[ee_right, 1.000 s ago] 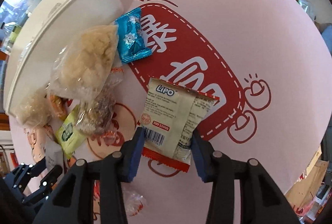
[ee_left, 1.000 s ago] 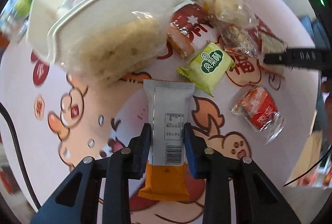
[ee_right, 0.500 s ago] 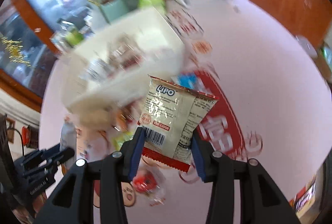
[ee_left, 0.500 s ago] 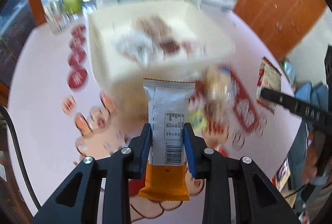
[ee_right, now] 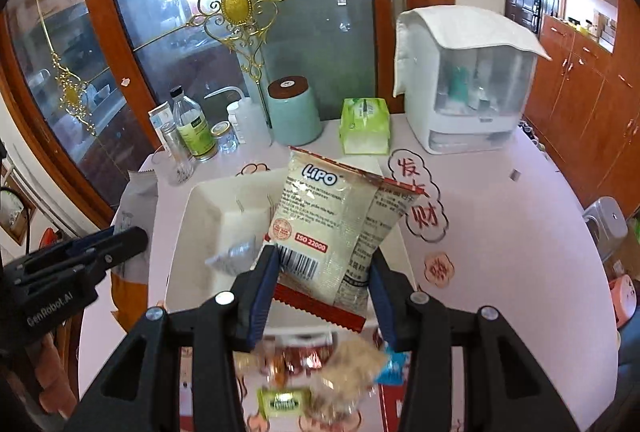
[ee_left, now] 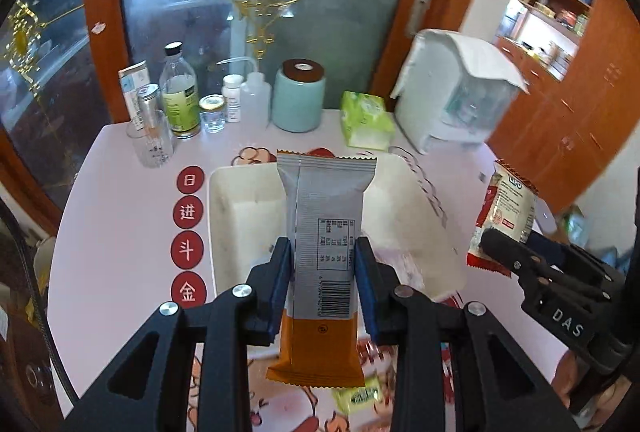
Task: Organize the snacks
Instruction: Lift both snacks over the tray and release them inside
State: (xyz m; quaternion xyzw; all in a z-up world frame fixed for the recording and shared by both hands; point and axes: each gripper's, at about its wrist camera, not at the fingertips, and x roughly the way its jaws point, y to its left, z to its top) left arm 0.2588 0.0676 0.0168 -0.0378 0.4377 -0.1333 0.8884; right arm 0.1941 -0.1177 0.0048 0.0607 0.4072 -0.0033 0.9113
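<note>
My left gripper (ee_left: 322,252) holds a grey and orange snack bar (ee_left: 326,200) upright above the white bin (ee_left: 212,216); its jaws are opening slightly, with the pads still on the bar. My right gripper (ee_right: 324,264) is shut on a LIPO biscuit bag (ee_right: 332,208) over the same bin (ee_right: 180,232). A silver packet (ee_right: 234,256) lies inside. Each gripper shows in the other's view: the right gripper (ee_left: 504,244) with its bag (ee_left: 506,208), and the left gripper (ee_right: 120,240) with its bar (ee_right: 132,200). Loose snacks (ee_right: 320,364) lie on the table below.
Behind the bin stand a teal jar (ee_left: 298,96), several bottles (ee_left: 180,100), a glass (ee_left: 154,144), a green tissue pack (ee_left: 366,118) and a white cloth-covered organiser (ee_right: 468,88). A glass cabinet door rises behind the table. A green candy (ee_right: 284,398) lies nearest.
Both grippers have risen from the table with their snacks and tilted up, so the bin's inside and the back of the table are now in sight.
</note>
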